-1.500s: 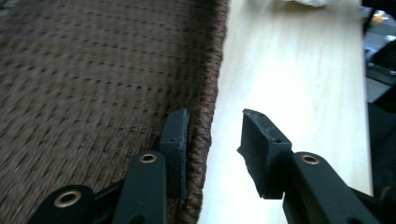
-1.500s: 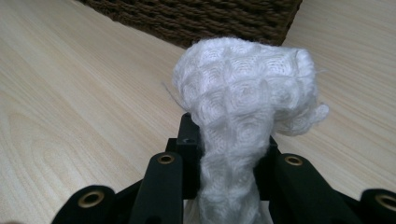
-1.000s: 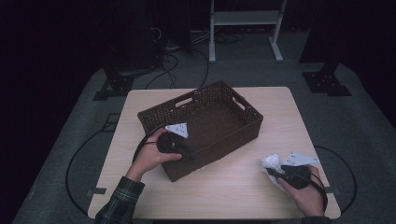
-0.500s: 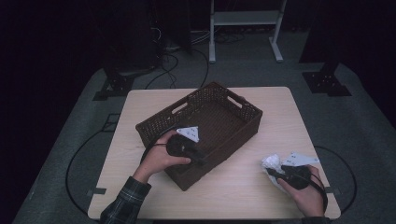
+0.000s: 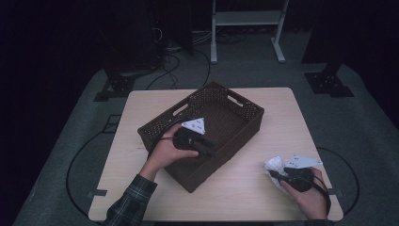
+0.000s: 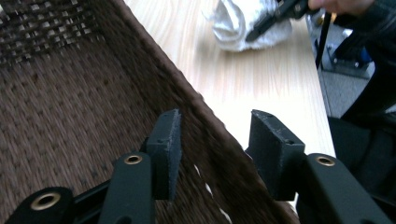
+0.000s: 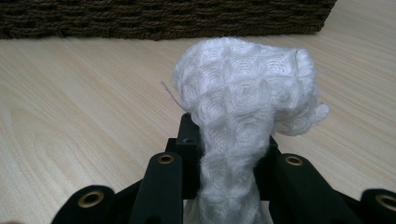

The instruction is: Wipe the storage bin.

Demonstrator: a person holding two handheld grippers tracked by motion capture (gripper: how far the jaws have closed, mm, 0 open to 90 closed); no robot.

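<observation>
L tool (image 6: 212, 156): my jaws just opening, half wide, astride basket (image 5: 155, 127) near wall, pads off it | R tool (image 7: 226, 154): clamped on white cloth (image 7: 247, 102), cloth bulging ahead of jaws, low over surface (image 5: 244, 188) | basket wall ahead of R tool.

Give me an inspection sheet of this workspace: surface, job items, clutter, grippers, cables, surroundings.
Surface: light wooden table, bare apart from the job's things.
Job's things: dark brown woven basket set at an angle mid-table; white crumpled cloth lying on the table near its right front corner.
Clutter: nothing seen.
Grippers: left gripper straddles the basket's near wall, jaws have just been opening and stand off it; right gripper shut on the cloth.
Cables: a black cable trails from each gripper; more on the floor behind.
Surroundings: dark room, grey floor mat, white metal stand, black stand bases.
</observation>
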